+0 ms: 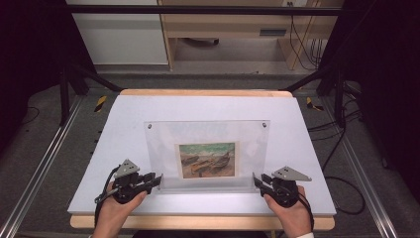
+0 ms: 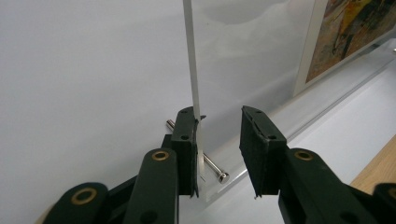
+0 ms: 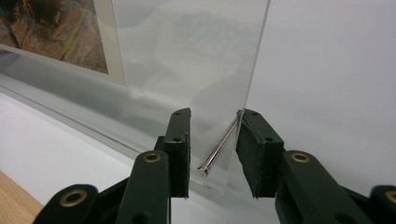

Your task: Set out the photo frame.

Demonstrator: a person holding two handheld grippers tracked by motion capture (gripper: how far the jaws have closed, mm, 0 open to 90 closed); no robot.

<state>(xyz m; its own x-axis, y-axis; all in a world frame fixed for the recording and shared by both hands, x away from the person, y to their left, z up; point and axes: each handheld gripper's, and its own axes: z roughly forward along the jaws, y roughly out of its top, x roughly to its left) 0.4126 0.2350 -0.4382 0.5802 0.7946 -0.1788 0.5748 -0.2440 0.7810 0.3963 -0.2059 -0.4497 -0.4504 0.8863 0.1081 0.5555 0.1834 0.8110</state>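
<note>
This looks like a lab or recording workspace rather than a home. A white sheet-covered counter with a pale wooden edge (image 1: 203, 92) stands inside a frame of black metal bars (image 1: 198, 9), with long aluminium rails (image 1: 34, 173) running along the grey carpeted floor (image 1: 54, 163) at left and right. Loose black cables (image 1: 341, 144) trail across the floor on the right. At the far side stand a plain white cabinet (image 1: 119, 34) and a light wooden desk (image 1: 228, 25) with more wires hanging beside it.
</note>
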